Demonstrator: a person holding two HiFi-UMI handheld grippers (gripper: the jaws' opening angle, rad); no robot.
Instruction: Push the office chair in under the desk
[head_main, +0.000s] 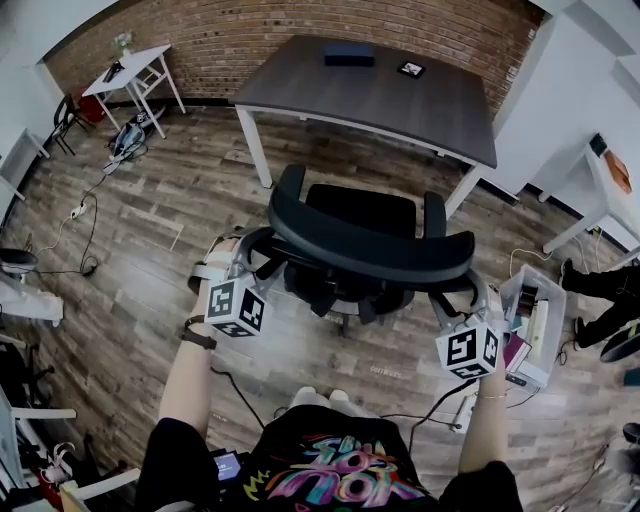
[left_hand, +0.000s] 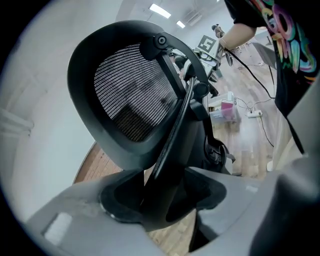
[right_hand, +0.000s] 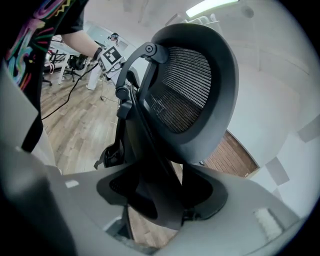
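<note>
The black mesh office chair (head_main: 362, 212) stands on the wood floor a little in front of the dark desk (head_main: 380, 100), its seat facing the desk. My left gripper (head_main: 243, 262) is shut on the left side bar of the backrest (left_hand: 130, 100); the black bar fills the gap between its jaws (left_hand: 160, 200). On the right side bar my right gripper (head_main: 462, 300) is shut the same way, with the black frame pressed between its jaws (right_hand: 160, 197) below the mesh backrest (right_hand: 185, 85). Each gripper view shows the other gripper's marker cube beyond the chair.
A dark box (head_main: 350, 55) and a marker card (head_main: 411, 69) lie on the desk. A white side table (head_main: 135, 65) stands at the back left and cables (head_main: 80, 215) run on the floor there. A crate of items (head_main: 530, 320) sits close on the right, beside another person's legs (head_main: 600, 290).
</note>
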